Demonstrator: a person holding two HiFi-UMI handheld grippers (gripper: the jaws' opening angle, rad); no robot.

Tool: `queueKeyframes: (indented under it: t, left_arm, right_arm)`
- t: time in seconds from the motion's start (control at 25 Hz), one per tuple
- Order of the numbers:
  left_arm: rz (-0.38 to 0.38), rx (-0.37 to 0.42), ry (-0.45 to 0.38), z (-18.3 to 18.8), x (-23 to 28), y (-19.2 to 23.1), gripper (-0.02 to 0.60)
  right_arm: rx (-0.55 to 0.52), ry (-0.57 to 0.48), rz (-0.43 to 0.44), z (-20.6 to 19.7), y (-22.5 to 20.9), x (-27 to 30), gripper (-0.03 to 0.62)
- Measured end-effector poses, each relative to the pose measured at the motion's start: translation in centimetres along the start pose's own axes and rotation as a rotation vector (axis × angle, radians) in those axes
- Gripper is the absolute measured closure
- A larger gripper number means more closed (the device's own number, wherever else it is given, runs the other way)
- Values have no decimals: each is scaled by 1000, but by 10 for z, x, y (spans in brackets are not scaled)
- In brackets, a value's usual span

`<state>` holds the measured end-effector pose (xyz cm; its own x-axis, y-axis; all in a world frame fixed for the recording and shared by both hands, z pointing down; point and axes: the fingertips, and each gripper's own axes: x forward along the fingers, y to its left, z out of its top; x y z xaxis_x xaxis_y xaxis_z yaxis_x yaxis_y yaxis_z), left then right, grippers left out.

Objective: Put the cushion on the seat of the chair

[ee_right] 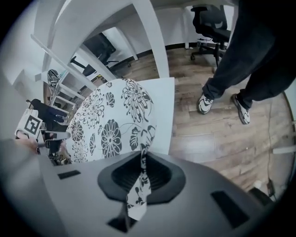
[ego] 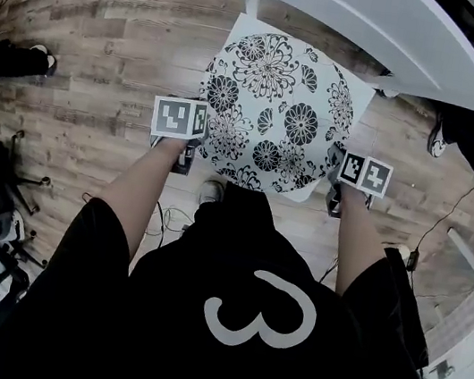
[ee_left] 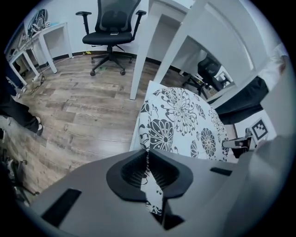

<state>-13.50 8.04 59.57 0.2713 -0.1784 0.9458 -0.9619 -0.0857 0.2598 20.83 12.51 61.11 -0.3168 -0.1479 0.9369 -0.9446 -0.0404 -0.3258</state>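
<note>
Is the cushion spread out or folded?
Spread out: the cushion shows its round flowered face; left tongs and right tongs grip opposite edges.

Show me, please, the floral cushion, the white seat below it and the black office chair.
floral cushion (ego: 277, 114), head view, the middle of its patterned top.
white seat (ee_right: 165, 109), right gripper view, a bare part beside the cushion.
black office chair (ee_left: 111, 19), left gripper view, its mesh backrest.

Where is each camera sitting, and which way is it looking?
Head view: on the person's head, looking steeply down at the flowered cushion; both forearms and black shirt show.
Left gripper view: on the left gripper, looking along its jaws, shut on the cushion's edge.
Right gripper view: on the right gripper, same, from the opposite edge.
Shared: every view shows the cushion.
</note>
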Motion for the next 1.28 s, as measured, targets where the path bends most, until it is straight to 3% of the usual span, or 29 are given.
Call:
queueKeyframes:
  t: [0.12,0.32,0.4,0.48,0.6,0.68,0.8,1.0,1.16,1.28]
  left_arm:
    - [49,26,16,-1,8,15,555]
    - [70,21,23,1,15,23,537]
    - [85,34,23,1,16,25,484]
    - [100,29,20,-1,17,30,386]
    - [94,-16,-20,-2,18,33,294]
    - [68,-58,-73,3,14,35,230]
    - [49,-103,-133,10,3,43,203]
    - [32,-156,-227,23,-28,54,202]
    - [-14,-106,-301,28,-55,43,202]
    - [-97,-63,-359,27,-84,20,202]
  right_arm:
    - [-1,16,-29,-1,-7,8,565]
    - [-17,27,-68,-1,-14,12,527]
    - [-11,25,-98,-1,-20,12,481]
    - [-5,20,-121,-2,-24,13,418]
    - [10,-11,-143,-3,-32,11,346]
    - [48,-58,-147,-1,-38,6,252]
    - [93,-127,-151,3,-43,-7,208]
    - [67,-216,-154,7,-39,-39,207]
    - [3,-354,-102,23,-13,-72,208]
    - [-46,-459,-28,28,27,-104,209]
